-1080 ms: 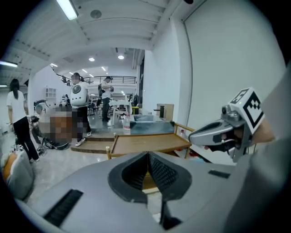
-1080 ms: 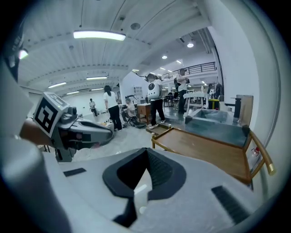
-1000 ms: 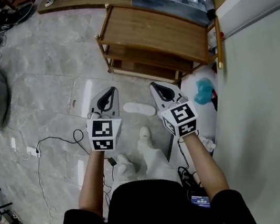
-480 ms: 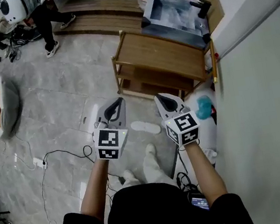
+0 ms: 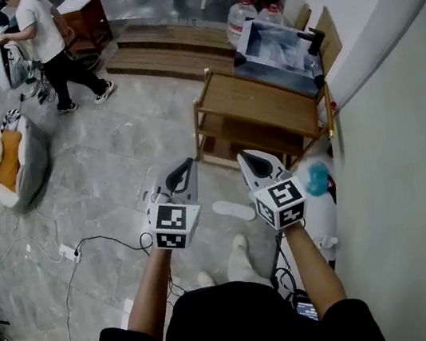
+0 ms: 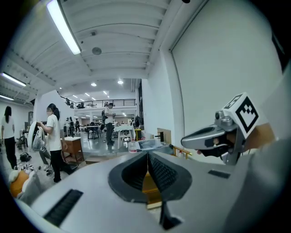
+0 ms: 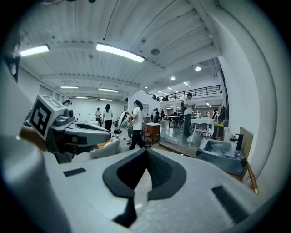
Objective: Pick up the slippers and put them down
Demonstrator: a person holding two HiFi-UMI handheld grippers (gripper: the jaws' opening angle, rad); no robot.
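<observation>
Grey stone floor [image 5: 102, 184] of a large open workroom, seen steeply from above, with a white wall [image 5: 408, 173] filling the 3 o'clock side. At the middle of the head view, held out side by side on two bare forearms and raised well clear of the floor: left gripper [image 5: 188, 164] and right gripper [image 5: 245, 157], each with a marker cube at its back. Both closed tight with jaws pressed together, nothing held, as confirmed in each gripper's own view, where the dark pads meet in a single line. Down on the floor just past 6 o'clock, in the gap between the two grippers and touched by neither: one white slipper [image 5: 233, 210], lying flat. At 1 o'clock beyond the grippers, a low wooden rack [image 5: 267, 108] with open shelves, and farther out in the same direction a shallow metal tray [image 5: 277, 45]. Near 4 o'clock against the wall, a small teal object [image 5: 317, 179], too unclear to name. At 9 o'clock, a grey and orange cushion [image 5: 17, 158]. At 8 o'clock, a black cable [image 5: 95, 242] looping across the floor. At 11 o'clock, far off, a person [image 5: 46, 40] in a white top and dark trousers.
</observation>
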